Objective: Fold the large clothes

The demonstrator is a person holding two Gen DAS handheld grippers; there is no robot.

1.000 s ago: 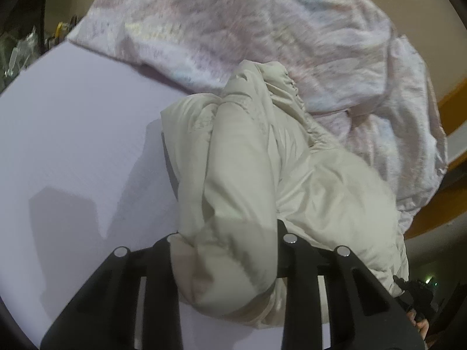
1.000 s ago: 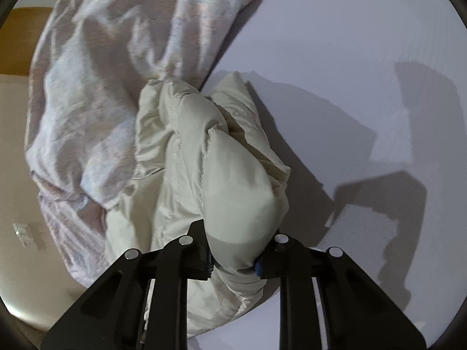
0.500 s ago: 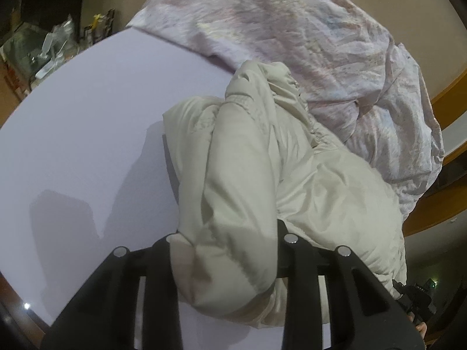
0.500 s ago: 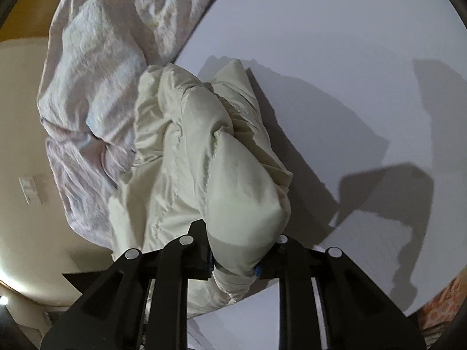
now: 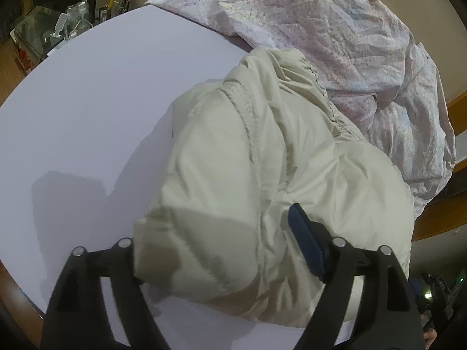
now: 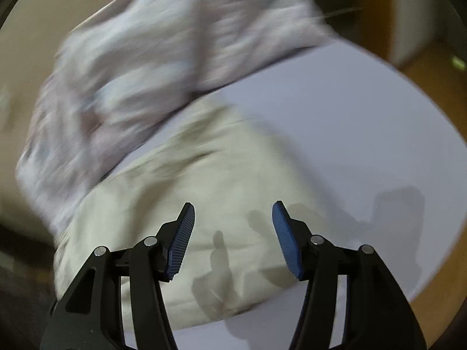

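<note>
A cream puffy jacket [image 5: 262, 160] lies bunched in a thick fold on the round white table [image 5: 87, 116]. My left gripper [image 5: 216, 227] straddles the near end of that fold. Its jaws are opening wide, and the blue right pad [image 5: 306, 245] stands clear of the fabric while the left fingertip is hidden behind the jacket. The right wrist view is blurred by motion. There my right gripper [image 6: 233, 204] hangs above the jacket [image 6: 204, 204], its jaws opening with nothing between the blue pads [image 6: 181, 242].
A crumpled pink-and-white patterned cloth [image 5: 335, 29] is heaped at the table's far side, touching the jacket, and shows in the right wrist view too [image 6: 140, 64]. Bottles and clutter on a glass shelf [image 5: 58, 32] stand beyond the left table edge. Bare tabletop [image 6: 364, 134] lies right of the jacket.
Both grippers were shut on folds of the jacket and have let go. The left jaws spread wide in place. The right gripper rose and rolled, and the jacket now lies below it.
</note>
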